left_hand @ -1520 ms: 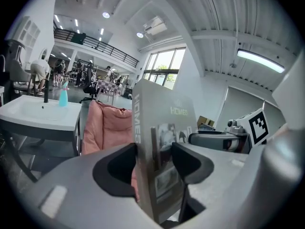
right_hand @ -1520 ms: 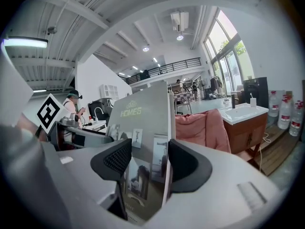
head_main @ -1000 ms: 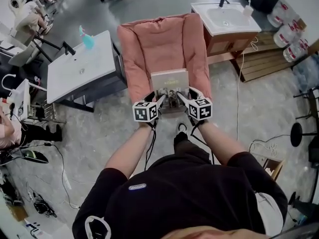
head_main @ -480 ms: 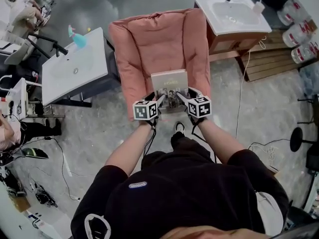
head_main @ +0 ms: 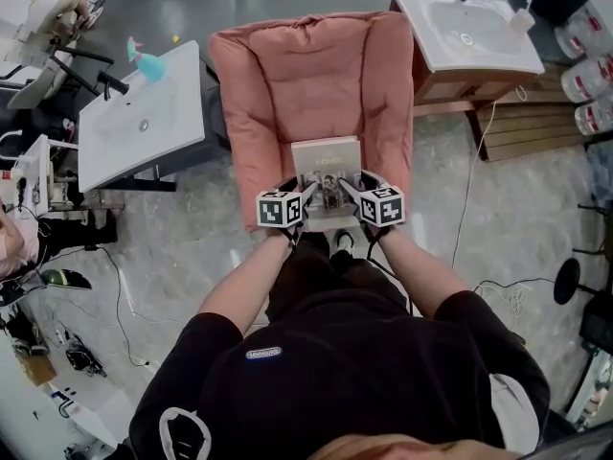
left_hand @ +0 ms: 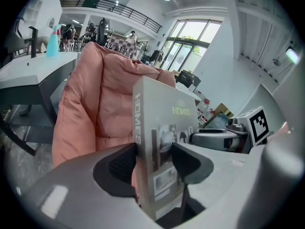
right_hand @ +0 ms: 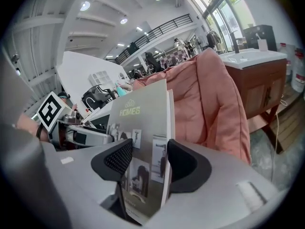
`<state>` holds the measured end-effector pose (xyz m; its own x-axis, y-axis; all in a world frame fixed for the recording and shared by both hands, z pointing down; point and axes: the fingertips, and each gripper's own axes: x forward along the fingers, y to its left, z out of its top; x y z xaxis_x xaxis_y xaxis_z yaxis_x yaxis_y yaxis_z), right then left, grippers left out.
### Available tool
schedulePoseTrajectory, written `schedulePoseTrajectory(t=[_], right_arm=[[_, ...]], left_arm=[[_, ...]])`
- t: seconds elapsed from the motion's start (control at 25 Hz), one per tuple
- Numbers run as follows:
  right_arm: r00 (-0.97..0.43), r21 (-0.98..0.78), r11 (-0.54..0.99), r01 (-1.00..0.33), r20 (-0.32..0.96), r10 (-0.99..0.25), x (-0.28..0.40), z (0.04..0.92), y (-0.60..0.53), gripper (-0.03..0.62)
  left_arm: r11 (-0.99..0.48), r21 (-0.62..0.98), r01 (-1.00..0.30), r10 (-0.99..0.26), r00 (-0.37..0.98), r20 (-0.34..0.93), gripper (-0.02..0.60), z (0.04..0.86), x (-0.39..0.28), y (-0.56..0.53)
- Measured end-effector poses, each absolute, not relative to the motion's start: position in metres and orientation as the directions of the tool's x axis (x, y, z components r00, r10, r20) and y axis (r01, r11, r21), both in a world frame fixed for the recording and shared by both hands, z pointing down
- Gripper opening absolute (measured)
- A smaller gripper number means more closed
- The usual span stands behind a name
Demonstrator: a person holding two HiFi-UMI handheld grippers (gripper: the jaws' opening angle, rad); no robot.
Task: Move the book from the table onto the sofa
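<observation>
Centre frame: I am clamping the book (head_main: 326, 156) in left gripper (head_main: 309, 195) and right gripper (head_main: 349, 188) fingers over the sofa (head_main: 316, 75); placement pending.

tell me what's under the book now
The pink sofa is under the book, gripped by the left gripper and right gripper. The patch directly beneath is covered.

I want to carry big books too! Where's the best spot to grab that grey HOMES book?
Grip the flat grey book along its near edge, one gripper toward each corner, coming from the person's side. It's wide and slim, so the left gripper and right gripper pinching across its thickness probably keep it steady over the pink cushioned sofa.
</observation>
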<state>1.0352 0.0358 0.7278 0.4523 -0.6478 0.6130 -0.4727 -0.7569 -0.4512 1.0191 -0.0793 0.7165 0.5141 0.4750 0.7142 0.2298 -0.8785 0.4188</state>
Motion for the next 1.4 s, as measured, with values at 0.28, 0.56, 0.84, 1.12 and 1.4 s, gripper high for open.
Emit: schedulePoseTrajectory(t=[0.28,0.56,0.84,1.12,1.4], right_arm=[[0.431,-0.447,-0.779,-0.440,0.656,-0.620,1.054,0.759,0.037,0.259],[0.374,-0.458,-0.786,-0.416,0.702,-0.606,1.081,0.806,0.025,0.258],[0.325,-0.469,-0.806,-0.360,0.747,-0.580,1.092,0.860,0.018,0.258],[0.272,-0.463,-0.817,-0.344,0.784,-0.559,1.106,0.923,0.007,0.256],[0.222,-0.460,-0.827,-0.325,0.812,-0.539,1.113,0.973,0.006,0.256]], left_arm=[[-0.868,0.444,0.224,0.496,0.461,0.736,0.232,0.751,1.040,-0.079],[-0.853,0.489,0.180,0.519,0.391,0.760,0.229,0.802,1.065,-0.091],[-0.834,0.529,0.159,0.551,0.316,0.772,0.229,0.862,1.078,-0.096],[-0.825,0.549,0.133,0.563,0.258,0.785,0.229,0.926,1.091,-0.106],[-0.818,0.561,0.124,0.575,0.218,0.789,0.226,0.975,1.100,-0.108]])
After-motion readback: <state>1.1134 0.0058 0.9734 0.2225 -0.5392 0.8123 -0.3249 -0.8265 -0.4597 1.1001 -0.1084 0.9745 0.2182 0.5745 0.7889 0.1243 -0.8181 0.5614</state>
